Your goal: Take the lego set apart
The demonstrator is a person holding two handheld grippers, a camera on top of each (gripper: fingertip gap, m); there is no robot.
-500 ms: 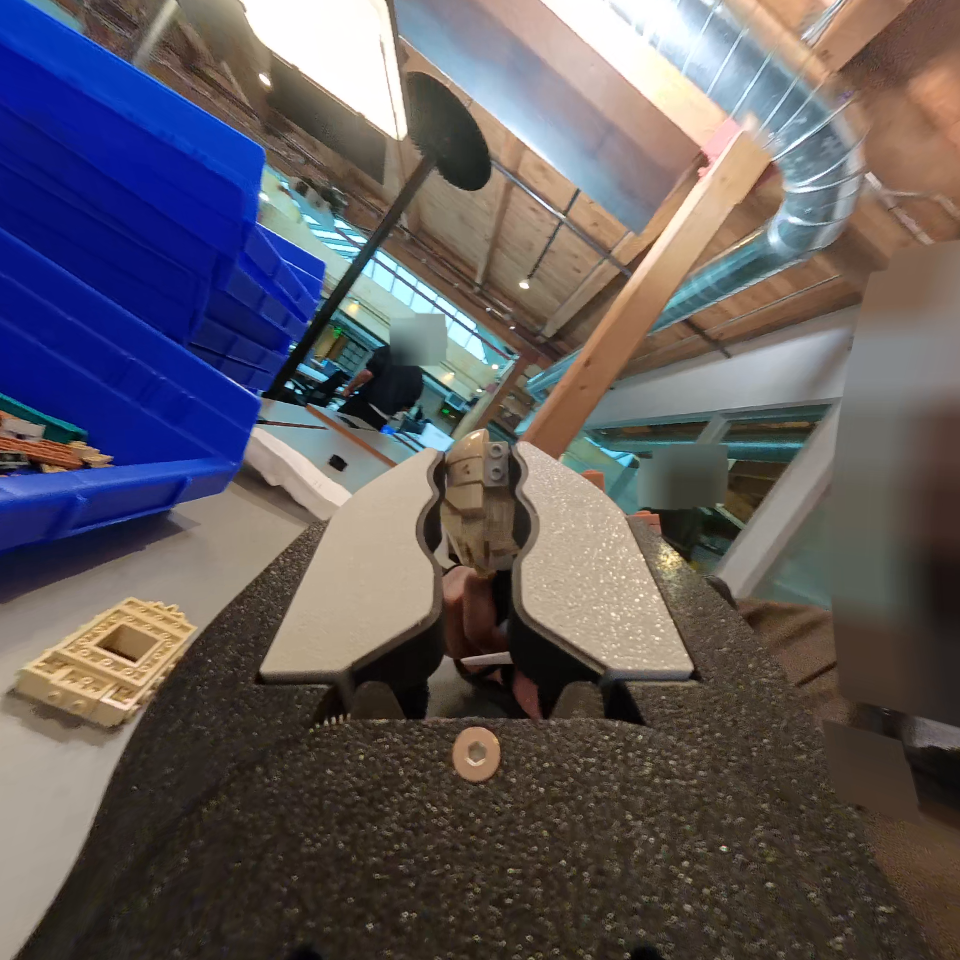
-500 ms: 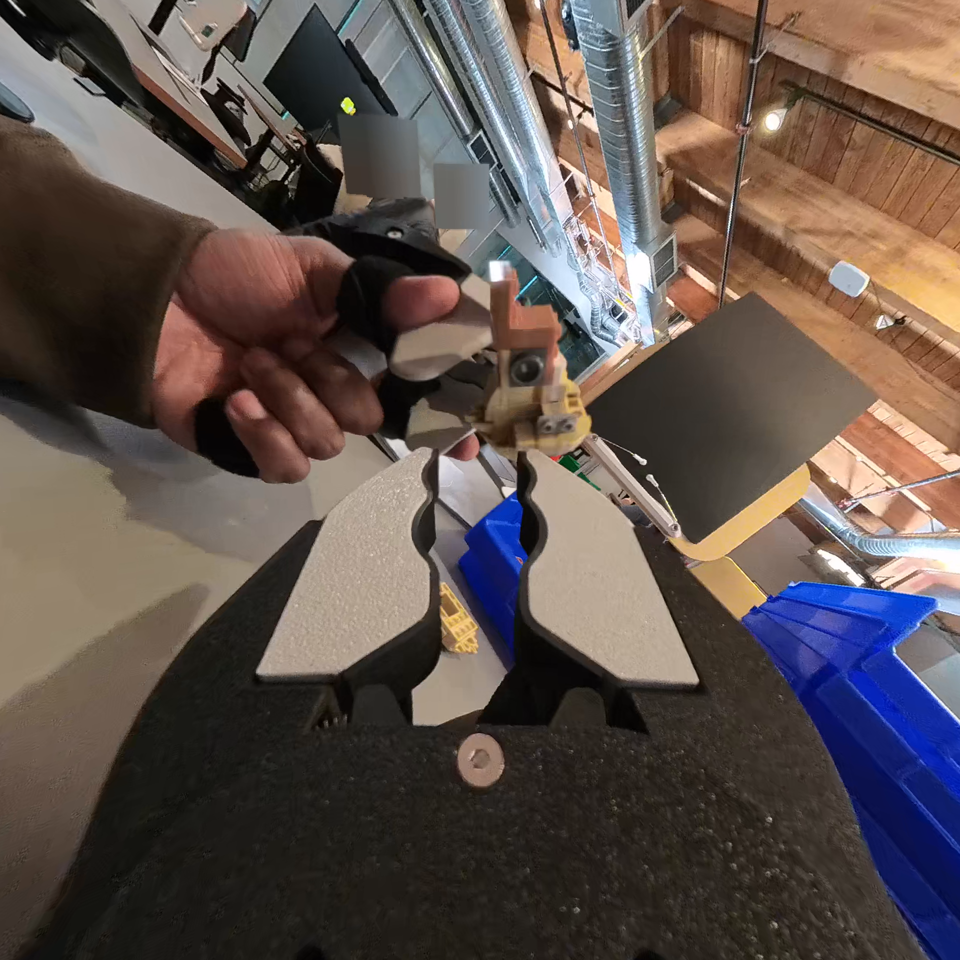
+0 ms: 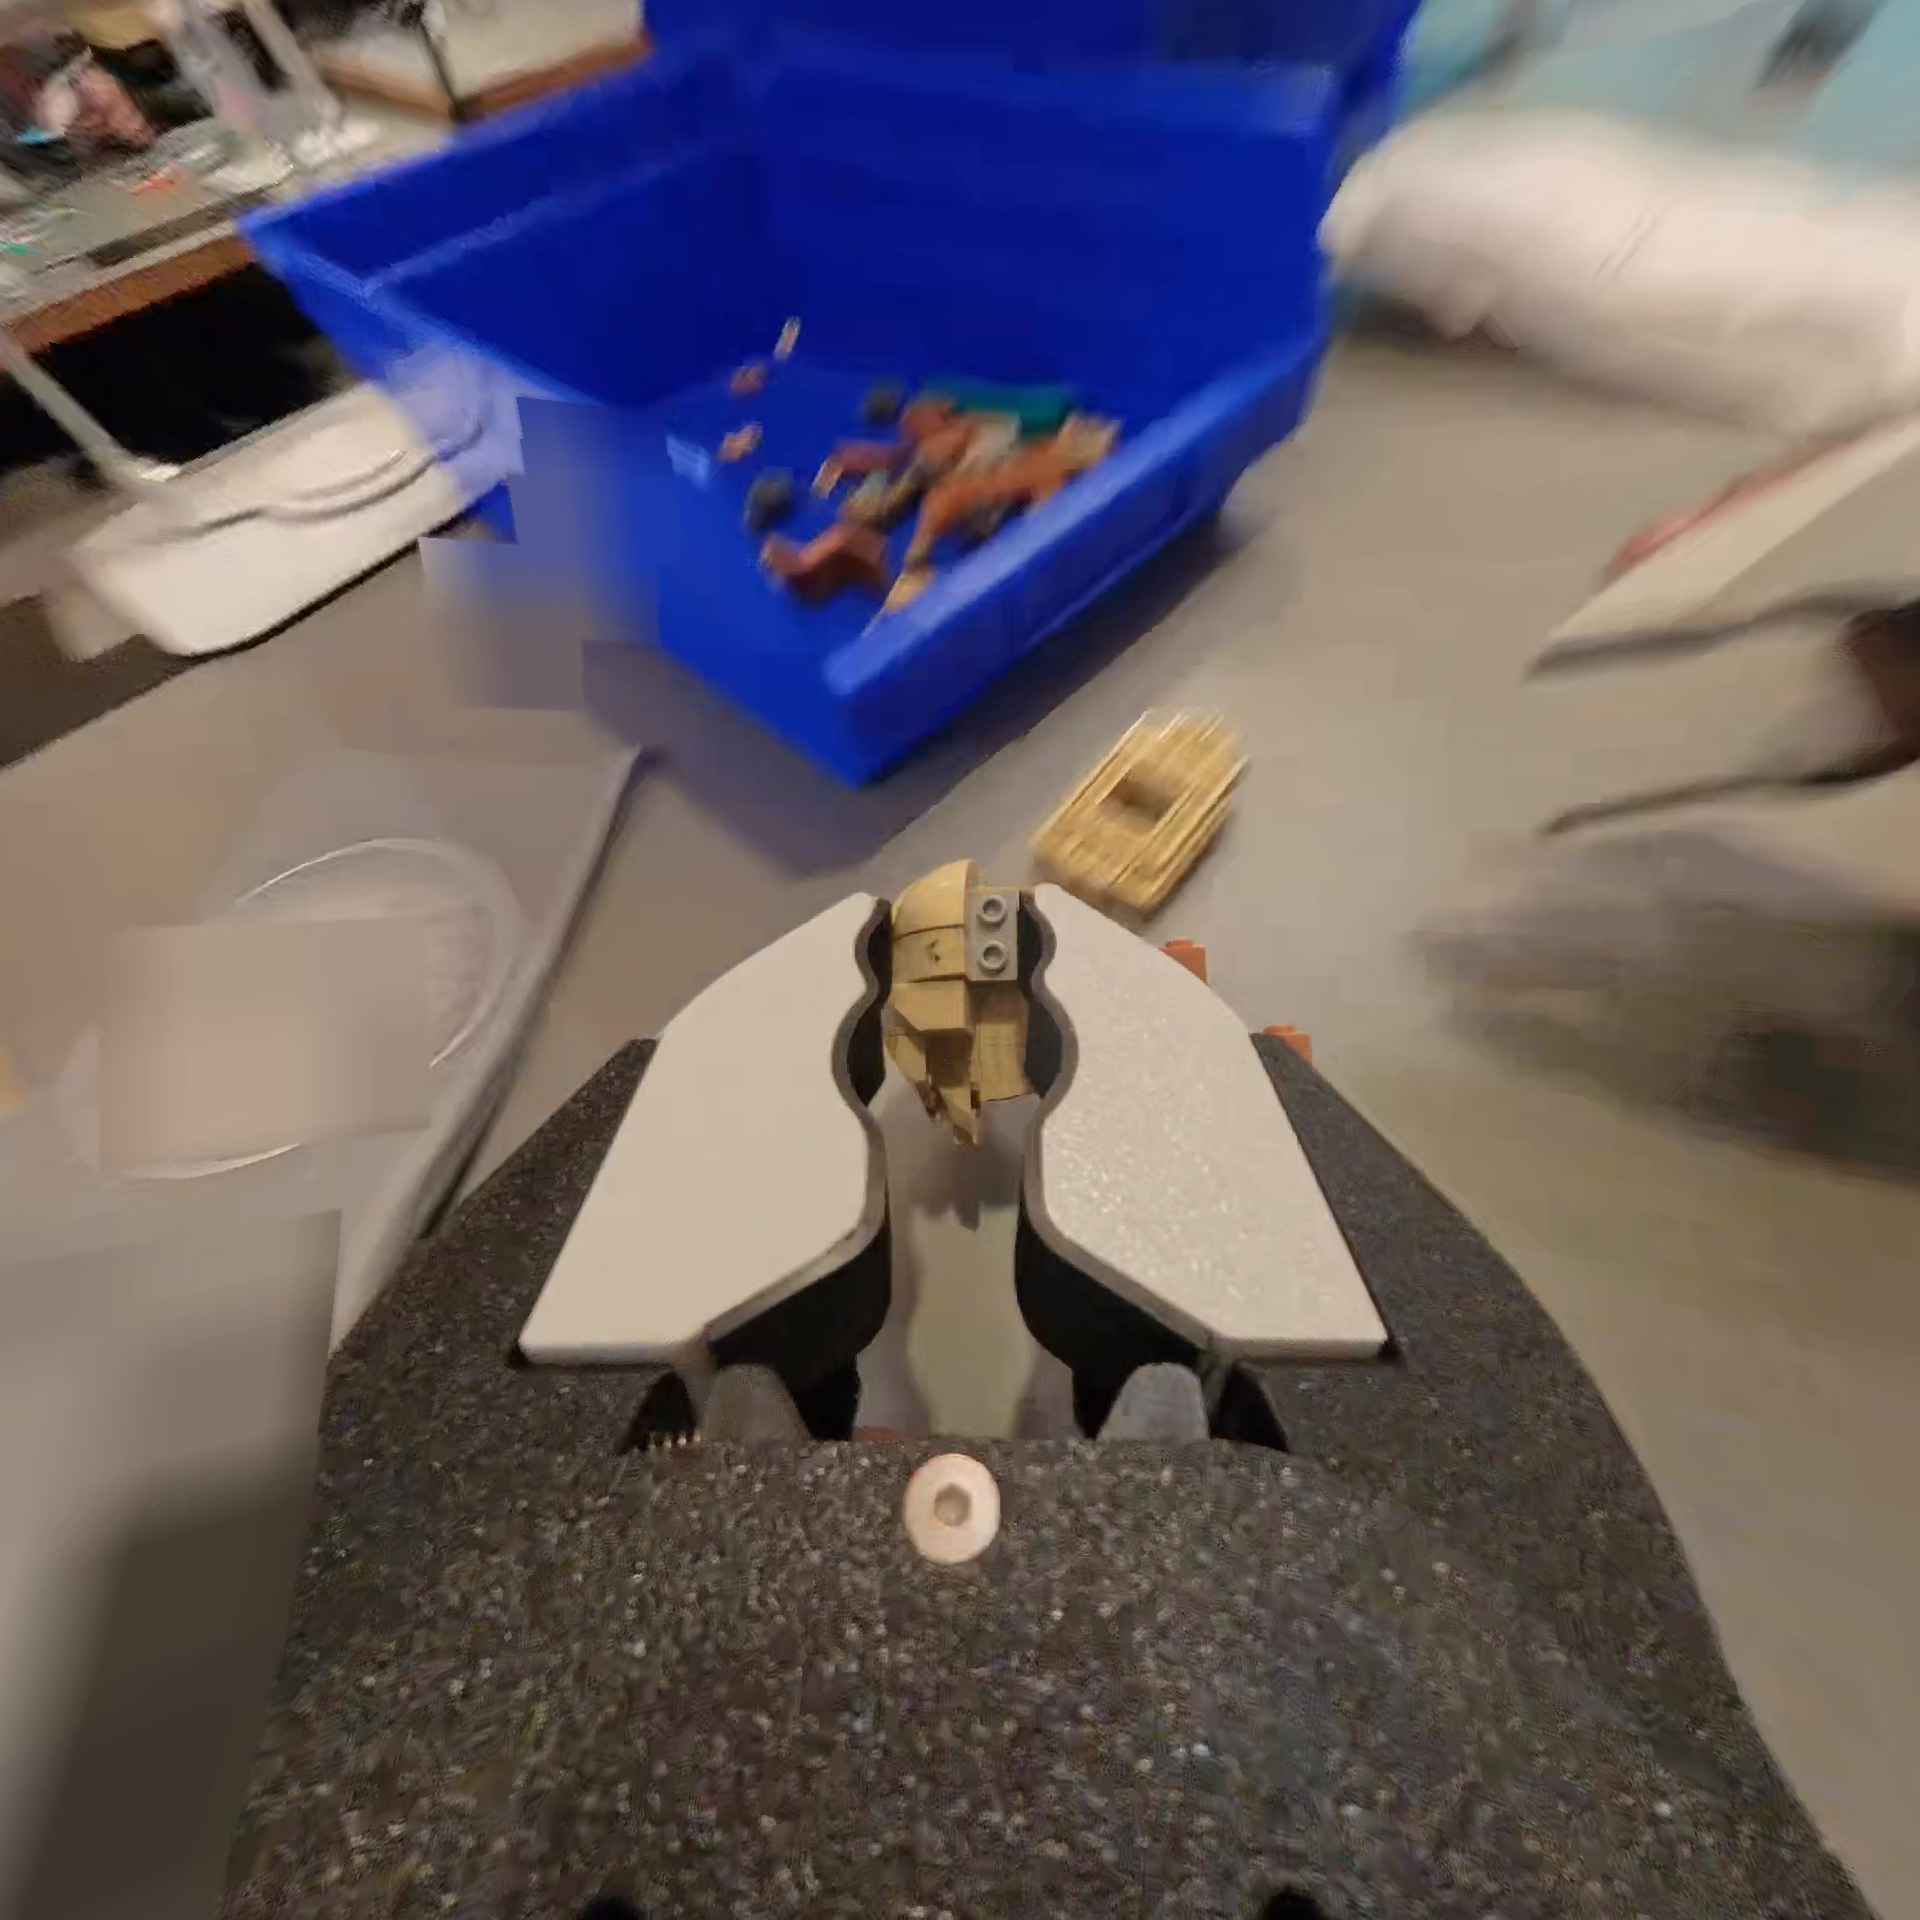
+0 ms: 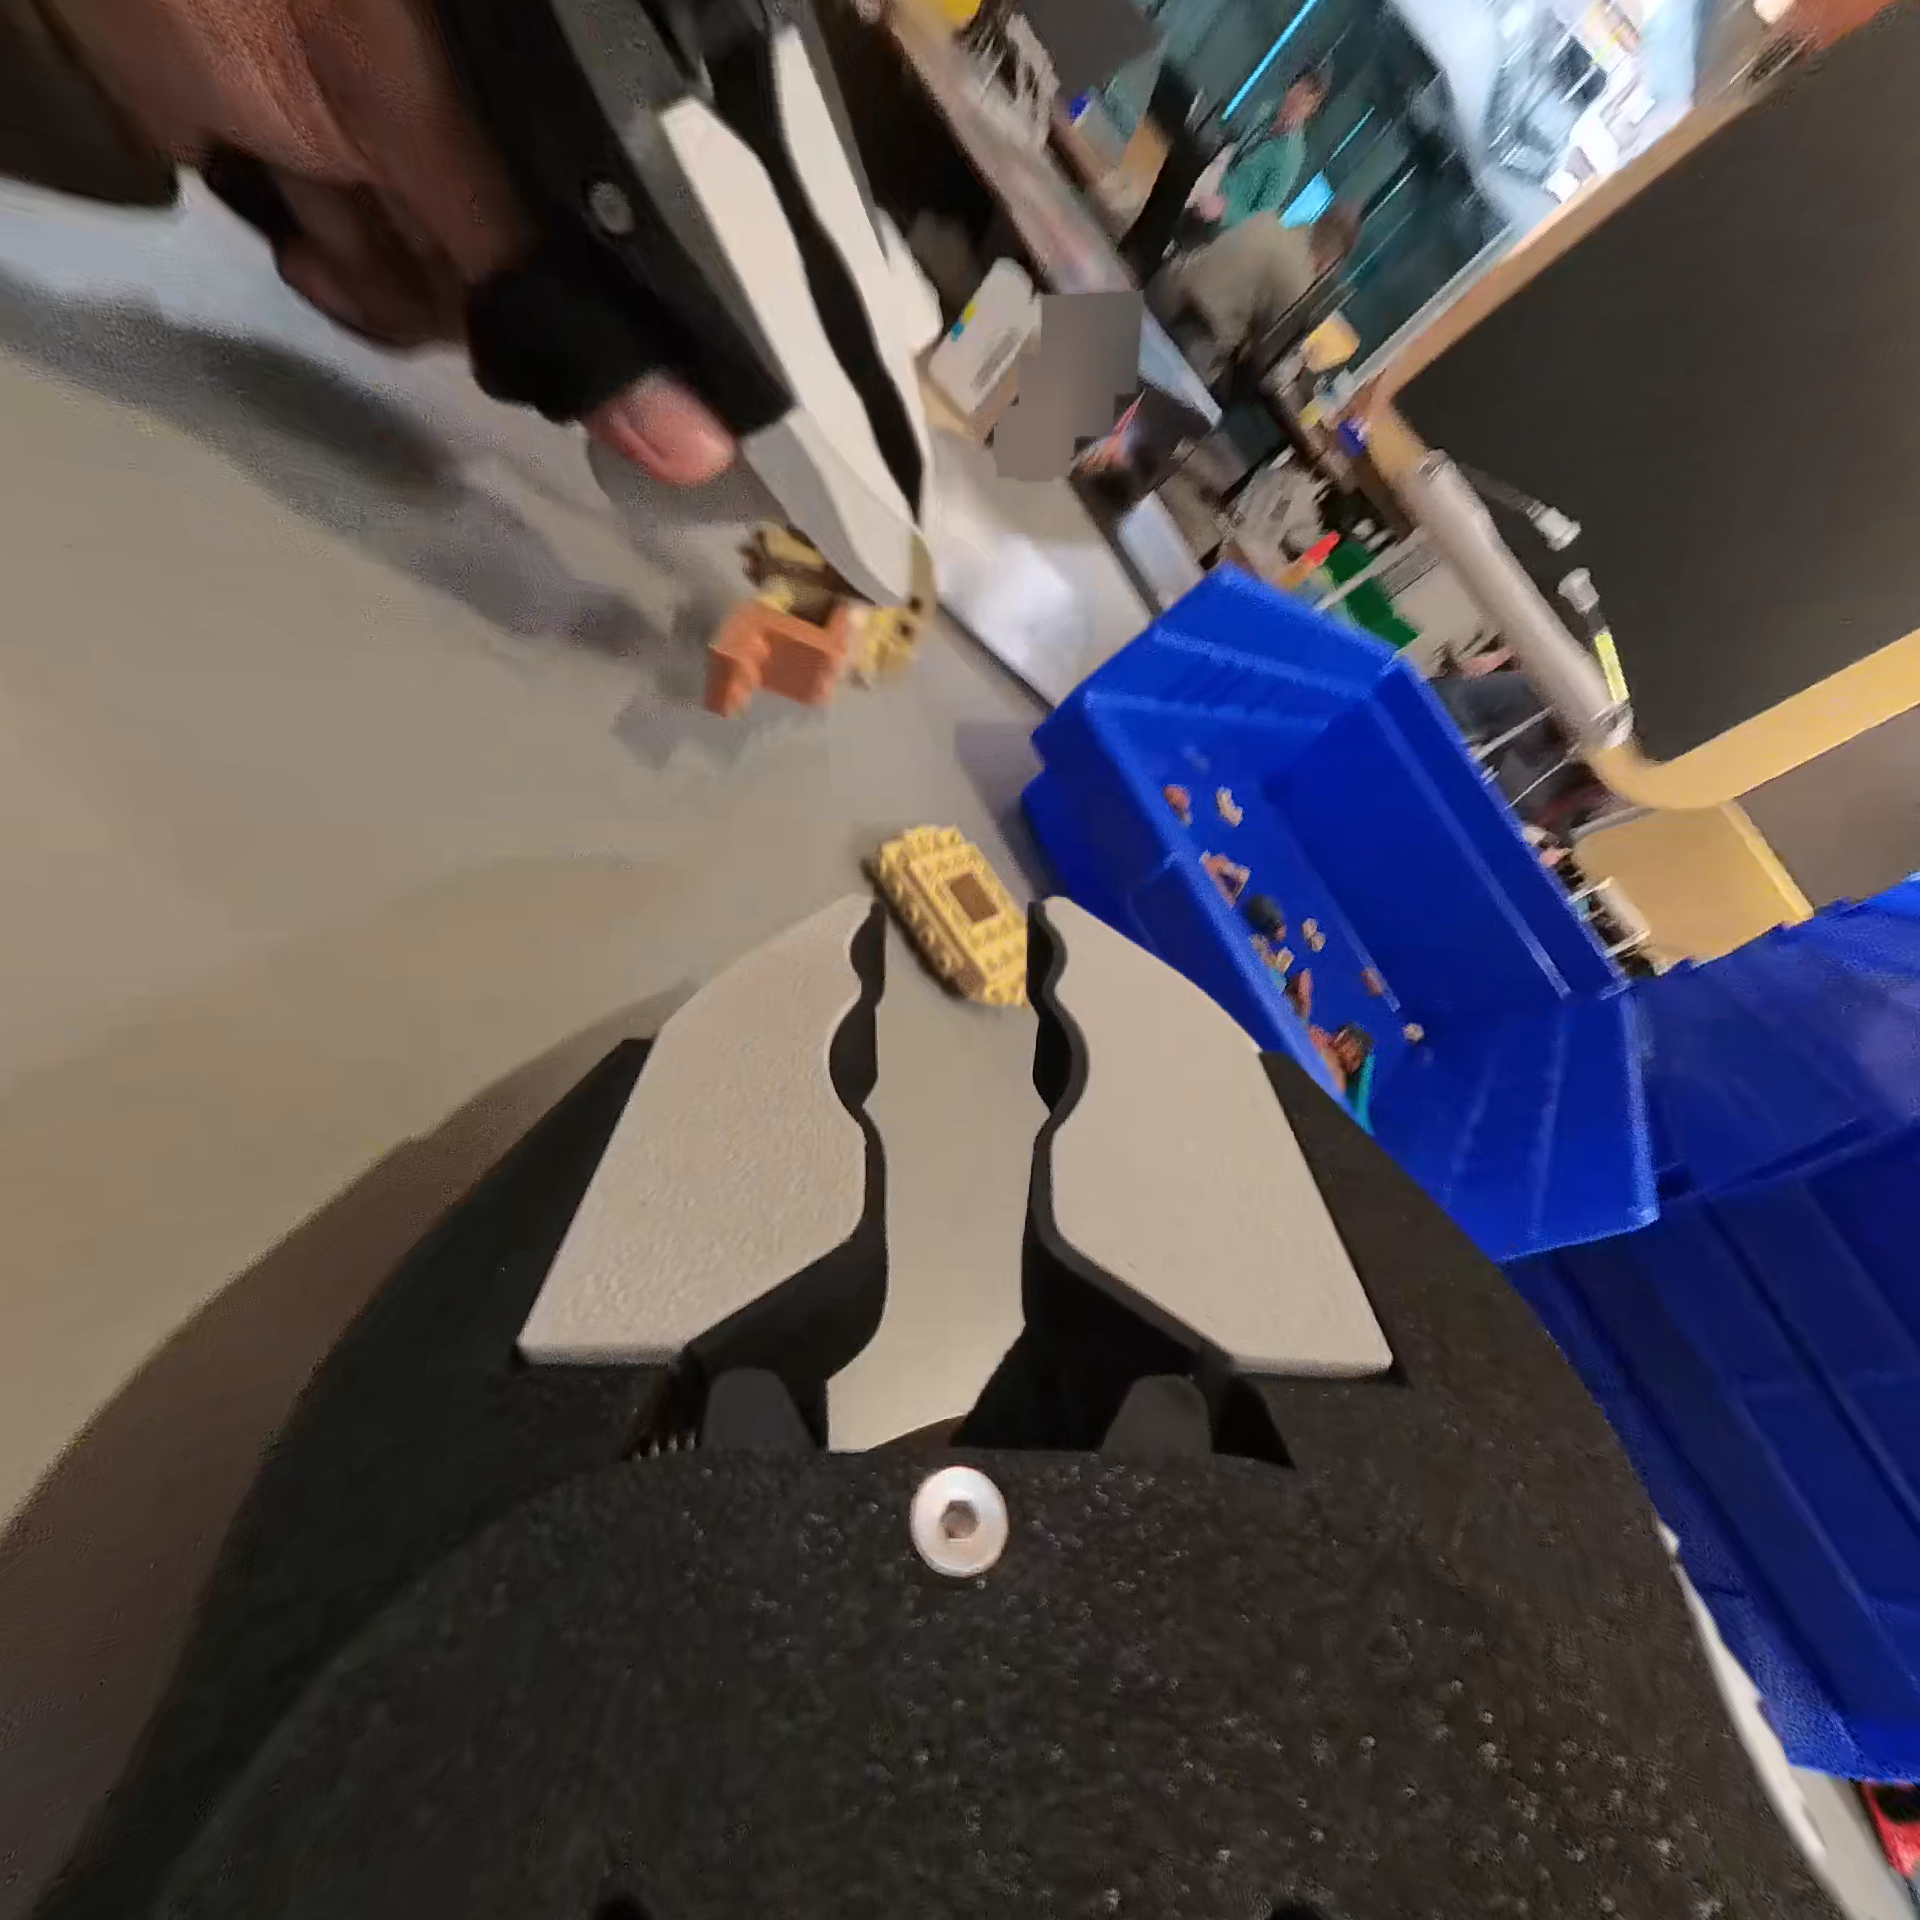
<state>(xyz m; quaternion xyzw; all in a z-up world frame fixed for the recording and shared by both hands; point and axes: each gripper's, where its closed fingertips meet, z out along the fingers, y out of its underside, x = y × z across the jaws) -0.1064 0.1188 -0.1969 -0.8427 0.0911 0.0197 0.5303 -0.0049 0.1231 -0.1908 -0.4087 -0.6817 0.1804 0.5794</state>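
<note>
Above the grey tabletop (image 3: pixel 1351 1039), the left tool (image 3: pixel 956 935) squeezes a tan brick lump (image 3: pixel 951 997). The right tool (image 4: pixel 956 935) is partly open and holds nothing, near a flat tan brick plate (image 4: pixel 961 925).

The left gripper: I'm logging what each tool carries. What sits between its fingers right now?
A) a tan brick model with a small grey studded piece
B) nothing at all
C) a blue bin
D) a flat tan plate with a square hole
A: the left gripper is clamped on the tan brick model, while the flat tan plate lies on the table beside the blue bin.
</note>
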